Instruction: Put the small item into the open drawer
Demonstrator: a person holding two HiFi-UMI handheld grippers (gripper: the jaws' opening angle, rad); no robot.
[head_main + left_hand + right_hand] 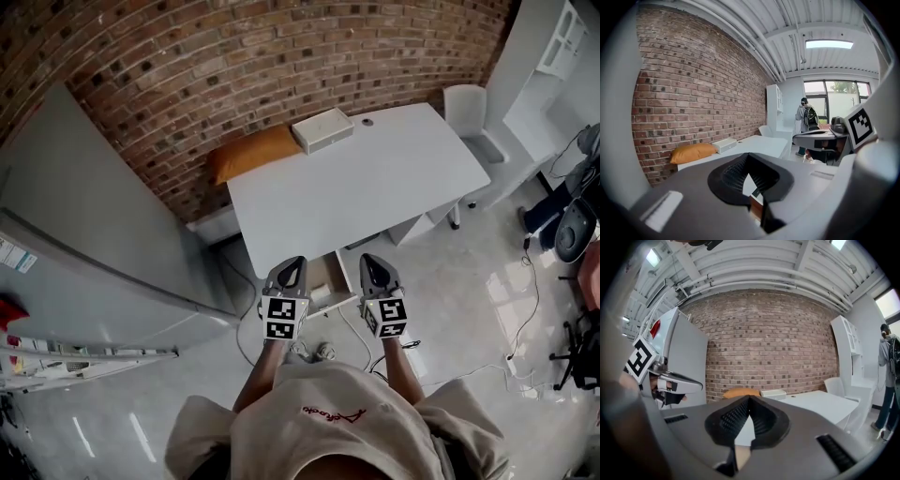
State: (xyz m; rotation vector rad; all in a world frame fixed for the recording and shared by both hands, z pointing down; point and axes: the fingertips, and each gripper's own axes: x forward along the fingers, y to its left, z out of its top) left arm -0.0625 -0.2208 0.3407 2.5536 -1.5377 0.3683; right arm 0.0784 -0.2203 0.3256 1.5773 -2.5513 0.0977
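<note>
Small item: a small dark object [366, 121], judged to be the task's thing, lies on the far part of the table top, just right of the white box [322, 129]. Its kind is too small to tell.
Open drawer: the drawer [327, 279] stands pulled out under the near edge of the table [394, 202], between the two grippers. Its contents cannot be made out.
Item versus drawer: well apart; the item is on the table top, not in the drawer.
Left gripper: the left gripper [294, 262] is held near the person, at the near table edge. Its jaws are closed tip to tip, with nothing between them.
Right gripper: the right gripper [369, 260] is held beside it, right of the drawer. Its jaws are also closed and empty.
Surroundings: an orange cushion [253, 153] lies left of the box, against the brick wall [234, 66].
Risk, closed jaws: tips that meet the item while together would push it across the smooth top instead of taking it.
Risk, small size: a shallow or off-centre pinch could let it slip out on the way across the table.
Risk, release: the drawer mouth is narrow, so letting go off-line would drop the item on the floor.
Risk, box: a reach from the left could knock the box.
</note>
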